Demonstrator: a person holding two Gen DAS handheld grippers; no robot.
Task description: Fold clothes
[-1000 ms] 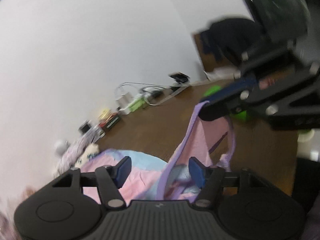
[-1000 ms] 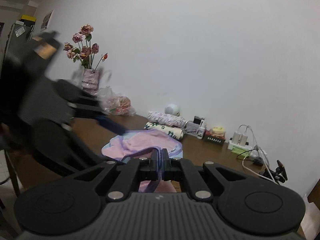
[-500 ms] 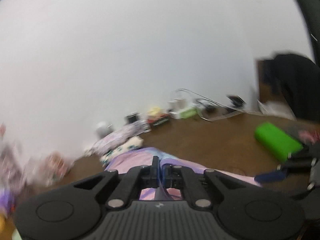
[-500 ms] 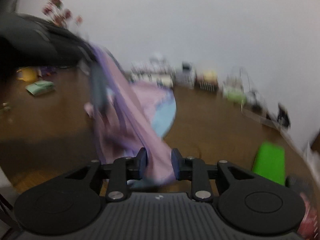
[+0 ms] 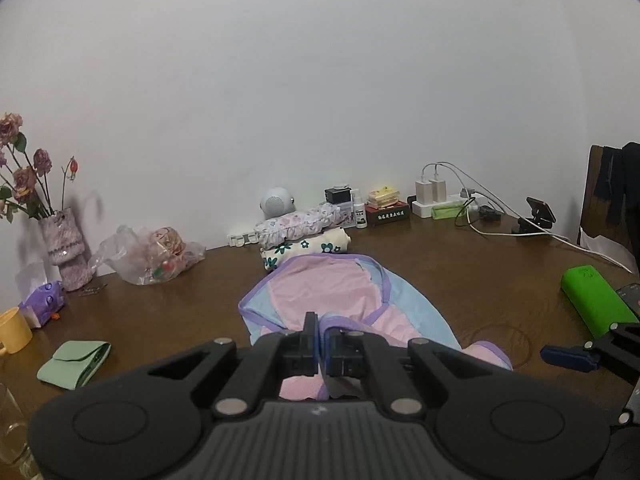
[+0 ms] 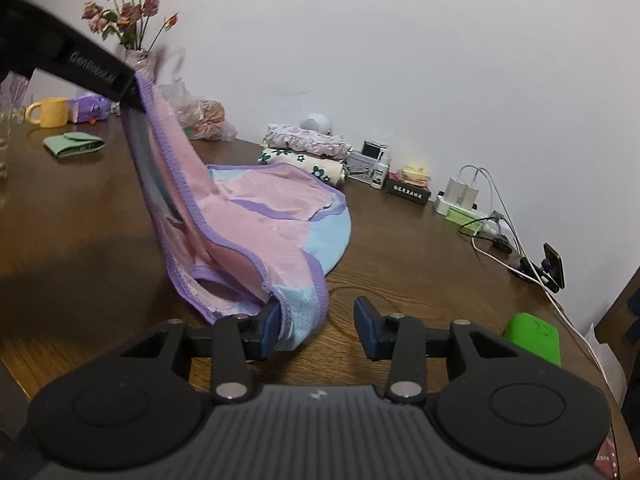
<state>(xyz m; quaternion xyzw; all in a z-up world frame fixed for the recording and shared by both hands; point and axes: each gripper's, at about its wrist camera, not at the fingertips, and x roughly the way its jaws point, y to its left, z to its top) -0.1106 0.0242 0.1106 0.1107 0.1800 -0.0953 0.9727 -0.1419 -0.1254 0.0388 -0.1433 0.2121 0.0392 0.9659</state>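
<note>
On wood table: L claw pinches knit garment hem; R claw opening.

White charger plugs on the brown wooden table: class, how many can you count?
2. The white charger plugs stand side by side in the white power strip at the wall: one on the left, one on the right. Others may be hidden.

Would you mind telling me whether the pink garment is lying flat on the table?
No. One edge of the pink garment is lifted, pinched in the shut left claw; the rest drapes down onto the table.
</note>
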